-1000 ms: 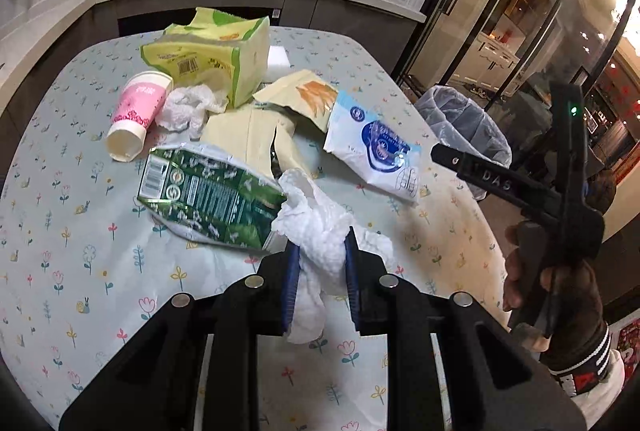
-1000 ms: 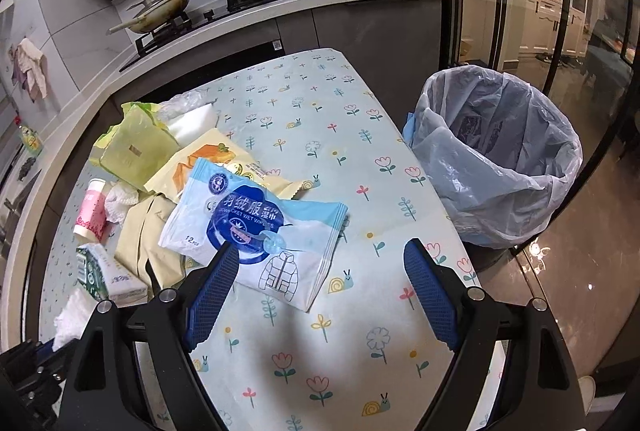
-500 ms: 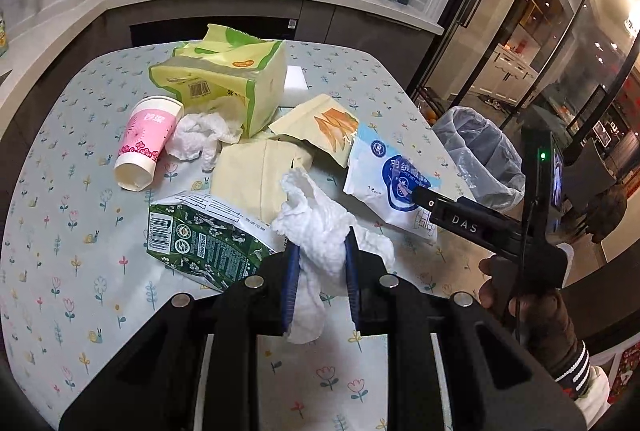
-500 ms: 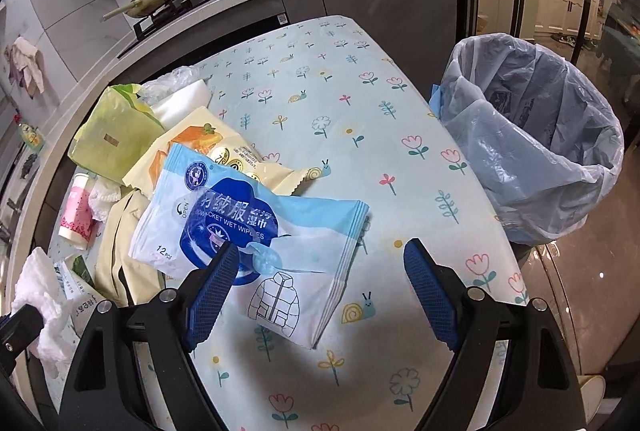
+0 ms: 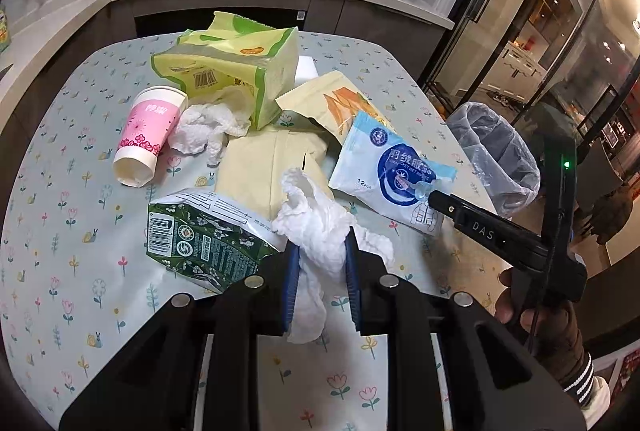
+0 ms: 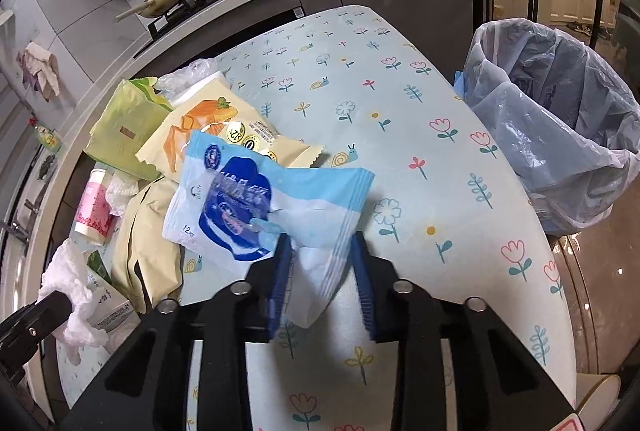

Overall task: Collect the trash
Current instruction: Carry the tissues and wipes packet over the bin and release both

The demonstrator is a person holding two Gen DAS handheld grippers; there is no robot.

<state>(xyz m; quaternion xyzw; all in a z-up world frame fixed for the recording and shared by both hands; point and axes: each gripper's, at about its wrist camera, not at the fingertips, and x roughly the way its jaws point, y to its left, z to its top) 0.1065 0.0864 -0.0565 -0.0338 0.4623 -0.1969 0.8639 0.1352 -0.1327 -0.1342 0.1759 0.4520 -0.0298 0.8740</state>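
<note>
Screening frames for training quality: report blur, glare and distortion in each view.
Left wrist: sharp; fisheye bends the table edge; reflections on the glass doors. Right wrist: motion blur smears the wet-wipes pack print and right gripper pads; bin bag stays sharp.

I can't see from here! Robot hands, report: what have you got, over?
Left gripper shut on white tissue. Right gripper shut on blue wipes packet. Lined trash bin open beside the table; path looks clear.
</note>
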